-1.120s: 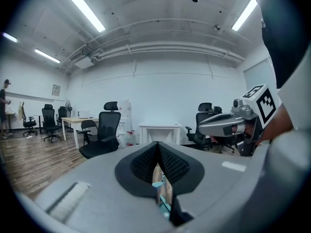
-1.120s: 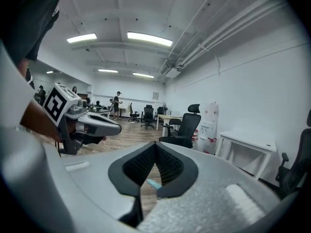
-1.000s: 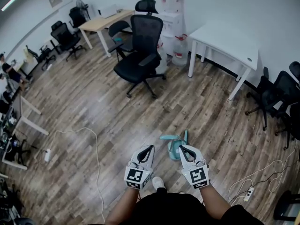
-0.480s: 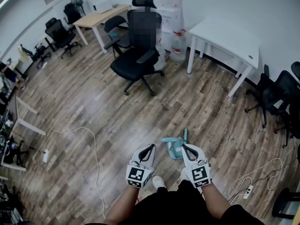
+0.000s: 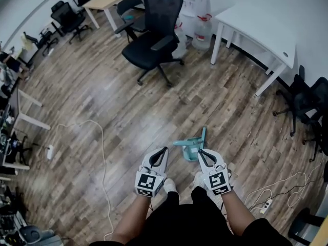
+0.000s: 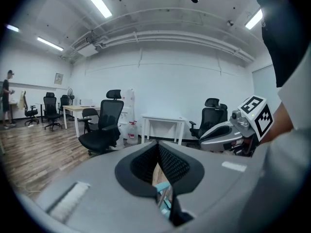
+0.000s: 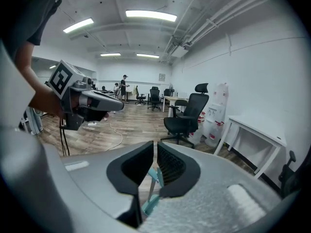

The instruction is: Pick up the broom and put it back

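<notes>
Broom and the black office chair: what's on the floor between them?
Nothing: the head view shows bare wood floor from the broom to the black office chair.

- We hold our forearms low and side by side.
- Our left hand-held gripper points forward, its jaws closed together.
- Our right hand-held gripper tilts downward; its jaws have just been opening to a slit and grip nothing.

No words, numbers or brands are legible. The white cubes on the grey left gripper and right gripper show only black square patterns.
</notes>
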`<state>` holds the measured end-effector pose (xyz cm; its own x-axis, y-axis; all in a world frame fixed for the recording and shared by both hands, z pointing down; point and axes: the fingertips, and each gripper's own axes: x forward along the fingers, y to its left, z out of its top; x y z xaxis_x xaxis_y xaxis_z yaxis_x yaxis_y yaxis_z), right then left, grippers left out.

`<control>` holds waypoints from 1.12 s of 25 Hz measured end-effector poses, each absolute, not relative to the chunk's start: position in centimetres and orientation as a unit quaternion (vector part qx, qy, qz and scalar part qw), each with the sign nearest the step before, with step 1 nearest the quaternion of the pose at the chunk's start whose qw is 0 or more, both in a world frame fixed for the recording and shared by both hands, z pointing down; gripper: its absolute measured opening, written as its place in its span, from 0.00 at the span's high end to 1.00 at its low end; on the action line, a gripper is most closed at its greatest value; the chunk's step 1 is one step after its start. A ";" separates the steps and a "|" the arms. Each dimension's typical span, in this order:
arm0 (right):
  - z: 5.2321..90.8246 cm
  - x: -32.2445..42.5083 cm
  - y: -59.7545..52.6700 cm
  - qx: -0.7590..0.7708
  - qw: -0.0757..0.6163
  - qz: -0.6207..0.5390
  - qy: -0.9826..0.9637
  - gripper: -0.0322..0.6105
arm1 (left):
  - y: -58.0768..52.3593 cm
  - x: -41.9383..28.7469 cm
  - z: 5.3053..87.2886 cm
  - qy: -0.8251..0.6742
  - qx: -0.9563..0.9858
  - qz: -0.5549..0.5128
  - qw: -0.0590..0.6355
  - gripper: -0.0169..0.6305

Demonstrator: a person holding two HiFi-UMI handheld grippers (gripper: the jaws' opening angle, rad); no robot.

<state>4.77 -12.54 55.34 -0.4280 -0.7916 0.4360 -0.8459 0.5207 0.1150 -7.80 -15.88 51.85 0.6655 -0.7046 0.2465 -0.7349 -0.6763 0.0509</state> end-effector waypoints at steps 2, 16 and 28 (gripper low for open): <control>57.0 5.3 -12.6 0.474 0.244 0.070 -0.843 0.88 | -15.7 -7.8 52.8 -0.400 0.906 0.115 0.080 0.95; 67.4 6.0 -15.4 0.382 0.365 0.056 -0.847 0.78 | -14.7 -7.3 58.8 -0.414 0.885 0.177 0.116 0.95; 72.0 5.4 -17.1 0.350 0.394 0.056 -0.848 0.75 | -14.0 -8.4 61.4 -0.430 0.869 0.202 0.141 0.95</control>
